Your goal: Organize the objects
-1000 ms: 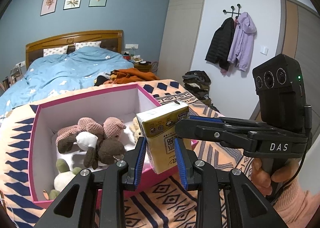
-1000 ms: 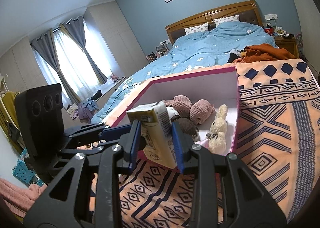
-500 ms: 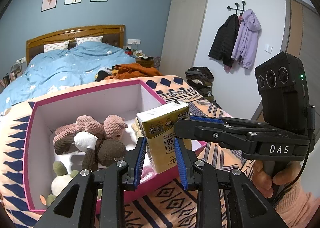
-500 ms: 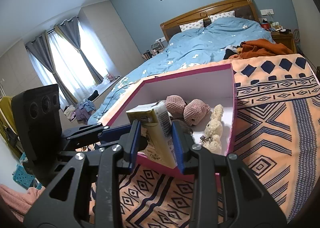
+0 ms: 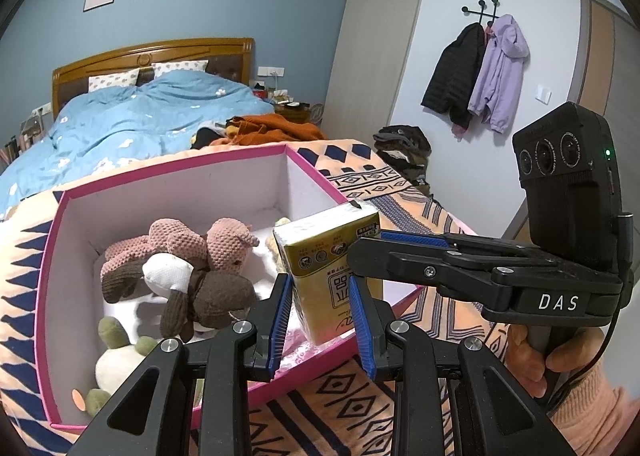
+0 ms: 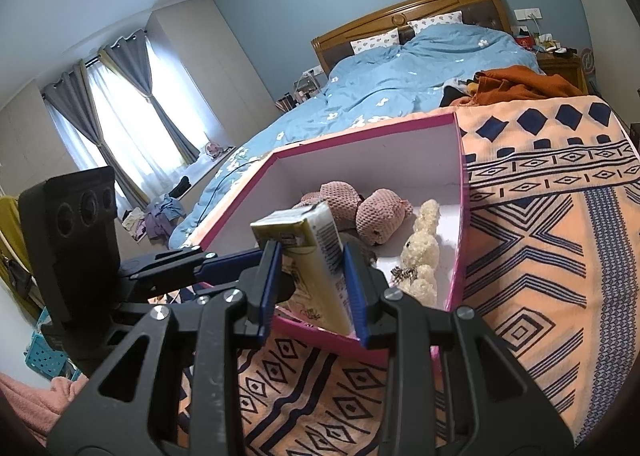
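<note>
- Gold wrapping marks the tissue pack [image 5: 332, 256], which hangs in the air above the near right corner of the pink-rimmed box [image 5: 180, 172], its lower end over the near wall.
- The left gripper [image 5: 320, 296] has its blue-padded jaws clamped on the pack's lower half. The right gripper [image 6: 312, 268] comes in from the side, and its jaws are pressed on the same pack.
- Compared with a second ago, the box fills more of both views and sits nearer the pack, while the two grips look unchanged. The pair of hands has carried the pack forward and a little down.
- I read that as the final approach: the pack is being brought in to join the toys, and it has not yet been let go.
- Open room is thin on the left of the box, where the pink knitted toys [image 5: 224, 244] and the brown toy [image 5: 216, 292] are heaped. The cream bunny [image 6: 420, 252] lies along the right wall.
- The clear white floor lies between the heap and the bunny (just beyond the pack), so that is probably the landing spot.
- The near wall is the edge to watch, since the pack's bottom corner looks level with it and could catch.
- Outside the box the patterned blanket [image 6: 540, 256] is bare and leaves room for both grippers to back away.
</note>
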`<state>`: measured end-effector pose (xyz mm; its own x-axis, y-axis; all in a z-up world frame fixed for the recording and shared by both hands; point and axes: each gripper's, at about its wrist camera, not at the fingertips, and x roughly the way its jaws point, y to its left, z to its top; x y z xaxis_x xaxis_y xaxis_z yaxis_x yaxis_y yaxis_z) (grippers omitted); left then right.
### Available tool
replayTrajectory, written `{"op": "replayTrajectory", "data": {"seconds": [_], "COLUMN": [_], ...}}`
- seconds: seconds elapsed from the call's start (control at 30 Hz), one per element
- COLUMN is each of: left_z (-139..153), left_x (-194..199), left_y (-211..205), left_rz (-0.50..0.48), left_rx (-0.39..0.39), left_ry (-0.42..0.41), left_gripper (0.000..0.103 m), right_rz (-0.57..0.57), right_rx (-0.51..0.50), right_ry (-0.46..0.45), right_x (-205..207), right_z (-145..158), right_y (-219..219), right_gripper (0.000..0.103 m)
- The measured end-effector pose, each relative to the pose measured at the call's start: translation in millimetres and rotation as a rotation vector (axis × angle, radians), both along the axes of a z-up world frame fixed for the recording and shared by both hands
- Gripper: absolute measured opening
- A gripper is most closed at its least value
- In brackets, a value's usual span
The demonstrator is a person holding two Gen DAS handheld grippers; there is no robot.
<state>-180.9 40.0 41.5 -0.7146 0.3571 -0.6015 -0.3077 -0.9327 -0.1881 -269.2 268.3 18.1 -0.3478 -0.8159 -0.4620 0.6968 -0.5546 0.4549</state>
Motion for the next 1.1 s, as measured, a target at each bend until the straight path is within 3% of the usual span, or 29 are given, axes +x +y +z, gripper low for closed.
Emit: {"op": "replayTrajectory", "data": {"seconds": [0.67, 0.9, 1.0, 1.1], "left_z": [-25, -34, -32, -26], "left_x": [-27, -27, -20, -4], "left_y": [5, -3, -7, -12], "left_rz": [-0.003, 0.022, 0.03, 0.043], "left_rx": [0.0, 0.011, 0.014, 0.015], "left_ry": [-0.096, -0.103, -0.071, -0.013], "left_gripper": [0.029, 0.029, 0.039, 0.057], "right_rz": [-0.08, -0.126, -0.128, -0.124], "right_rx": [0.108, 0.122, 0.119, 0.114], "right_ry": [0.005, 0.004, 0.009, 0.014], "right_x": [-13, -17, -14, -9], "right_z": [-15, -18, -17, -17], "right_y": [-7, 1, 4, 5], "right_gripper": [0.035, 0.042, 0.047, 0.048]}}
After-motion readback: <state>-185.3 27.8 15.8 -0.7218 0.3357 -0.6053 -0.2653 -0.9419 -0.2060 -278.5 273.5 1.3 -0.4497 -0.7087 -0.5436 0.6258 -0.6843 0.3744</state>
